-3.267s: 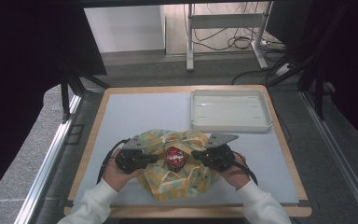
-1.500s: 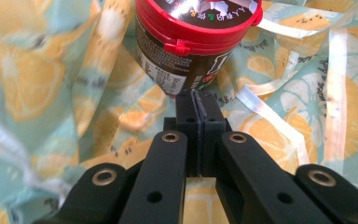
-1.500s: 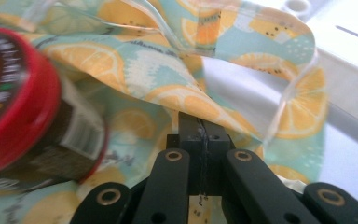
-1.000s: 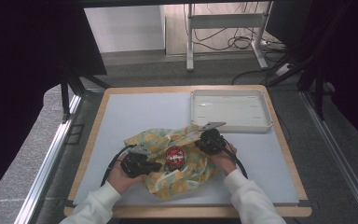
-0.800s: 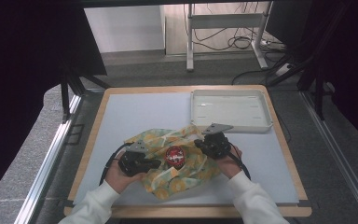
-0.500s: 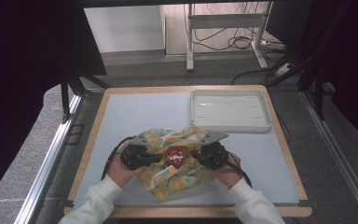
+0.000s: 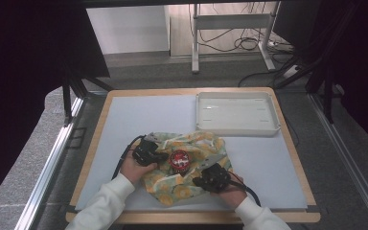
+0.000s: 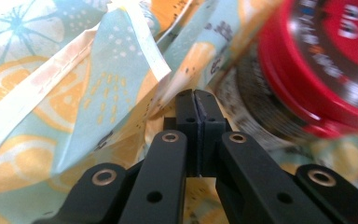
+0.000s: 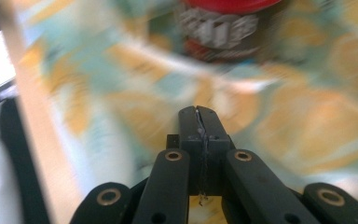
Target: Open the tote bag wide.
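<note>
While your two hands rest on the table, a patterned cloth (image 7: 184, 170) printed with orange slices on pale blue lies crumpled on the white mat (image 7: 139, 120), and a red-lidded tin (image 7: 179, 158) sits at its middle. Your left gripper (image 7: 159, 155) lies at the cloth's left edge, just beside the tin, and in the left gripper view its black jaws are pressed flat together with a fold of the cloth (image 8: 112, 79) rising right at their tips; a thin layer of fabric seems to be pinched between them, though the seam is too narrow to be sure. The tin (image 8: 324, 60) looms close on that view's right. Your right gripper (image 7: 202, 181) sits on the cloth's near right part, a little nearer to you than the tin. Its jaws are closed tight in the right gripper view, the blurred cloth (image 9: 121, 102) spreads under them, and the tin (image 9: 223, 28) stands beyond. A white tray (image 7: 237, 128) rests at the mat's far right, apart from the cloth
</note>
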The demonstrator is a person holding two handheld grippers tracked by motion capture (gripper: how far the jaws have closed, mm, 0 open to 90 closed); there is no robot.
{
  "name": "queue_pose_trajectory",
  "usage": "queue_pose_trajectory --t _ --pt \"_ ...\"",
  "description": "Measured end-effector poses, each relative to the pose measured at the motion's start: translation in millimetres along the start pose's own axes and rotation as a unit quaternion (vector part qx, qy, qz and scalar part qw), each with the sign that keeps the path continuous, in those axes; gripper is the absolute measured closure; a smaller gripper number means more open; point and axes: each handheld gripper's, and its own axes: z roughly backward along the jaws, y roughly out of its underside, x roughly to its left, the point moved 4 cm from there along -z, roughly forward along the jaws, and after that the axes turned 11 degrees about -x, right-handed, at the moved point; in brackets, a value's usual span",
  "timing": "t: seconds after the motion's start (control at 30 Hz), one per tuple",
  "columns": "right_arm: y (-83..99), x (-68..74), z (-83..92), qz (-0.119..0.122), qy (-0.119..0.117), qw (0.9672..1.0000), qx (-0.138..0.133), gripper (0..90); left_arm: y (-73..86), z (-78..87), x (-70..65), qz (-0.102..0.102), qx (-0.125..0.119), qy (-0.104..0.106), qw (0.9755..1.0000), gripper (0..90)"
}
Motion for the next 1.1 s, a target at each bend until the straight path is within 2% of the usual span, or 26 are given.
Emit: queue_pose_trajectory --t 0.03,0.2,0.33,0.37,0.4,0.43,0.5,0.57,0.6,0.63,0.7,0.77,0.8,0.83,0.9,0.93,1.0,1.1 --pt "5.5 7.7 2.8 0.006 -0.010 0.9999 0.005 88.9 -0.8 -3.8 1.5 0.002 0.001 -0.004 1.0000 90.0" --pt "19.1 16.7 7.0 0.006 -0.023 0.9996 0.014 88.9 -1.5 -9.5 1.5 0.001 0.003 -0.003 1.0000 90.0" --pt "22.2 16.6 8.8 0.004 -0.026 0.9995 0.015 88.9 -1.1 -8.0 1.9 0.001 0.002 -0.002 1.0000 90.0" --pt "20.3 15.9 11.0 0.006 -0.023 0.9997 0.009 88.9 -1.0 -7.0 1.8 0.003 0.001 -0.003 1.0000 90.0" --pt "11.0 13.5 18.5 0.004 -0.018 0.9997 -0.017 88.9 -0.9 -6.2 2.0 0.004 -0.001 -0.003 1.0000 90.0" --pt "11.0 13.5 18.5 0.004 -0.018 0.9997 -0.017 88.9 -0.7 -5.1 2.2 0.003 -0.001 -0.003 1.0000 90.0" --pt "-2.9 10.6 28.8 0.001 -0.012 0.9987 -0.049 88.9 -0.6 -4.3 2.3 0.003 -0.003 -0.002 1.0000 90.0" --pt "-23.7 5.4 37.6 0.011 0.006 0.9968 -0.078 88.9 -0.5 -4.5 2.1 0.002 -0.002 -0.002 1.0000 90.0" --pt "-23.7 5.4 37.6 0.011 0.006 0.9968 -0.078 88.9 -0.4 -4.9 1.7 0.002 -0.002 -0.001 1.0000 90.0" --pt "-33.2 1.4 33.2 0.009 0.013 0.9970 -0.076 88.9 -0.3 -5.2 1.3 0.001 -0.001 -0.001 1.0000 90.0" --pt "-35.9 -1.1 28.0 0.009 0.014 0.9972 -0.073 88.9 0.1 -5.2 0.3 0.001 -0.001 -0.001 1.0000 90.0" --pt "-37.8 -3.4 15.4 0.002 0.006 0.9983 -0.059 88.9 0.3 -4.3 -0.3 0.001 -0.002 -0.001 1.0000 90.0" --pt "-37.0 -2.5 9.0 0.007 0.001 0.9988 -0.048 88.8 0.4 -3.7 -0.3 0.000 -0.002 -0.001 1.0000 90.0" --pt "-33.1 2.9 -1.4 0.016 -0.008 0.9995 -0.027 88.8 0.5 -3.3 -0.2 0.000 -0.002 0.000 1.0000 90.0" --pt "-30.4 5.6 -5.9 0.018 -0.015 0.9995 -0.021 88.9 0.9 -3.3 0.4 0.001 -0.002 0.001 1.0000 90.0" --pt "-24.4 12.9 -13.3 0.017 -0.029 0.9994 -0.010 88.9 1.1 -3.5 0.6 0.002 -0.002 0.001 1.0000 90.0" --pt "-21.1 17.5 -15.7 0.018 -0.038 0.9991 -0.005 88.9 1.5 -3.9 0.5 0.000 -0.002 0.000 1.0000 90.0" --pt "-6.7 36.2 -17.1 0.029 -0.060 0.9976 0.019 88.9 1.8 -5.1 -1.6 0.000 -0.001 0.001 1.0000 90.0"
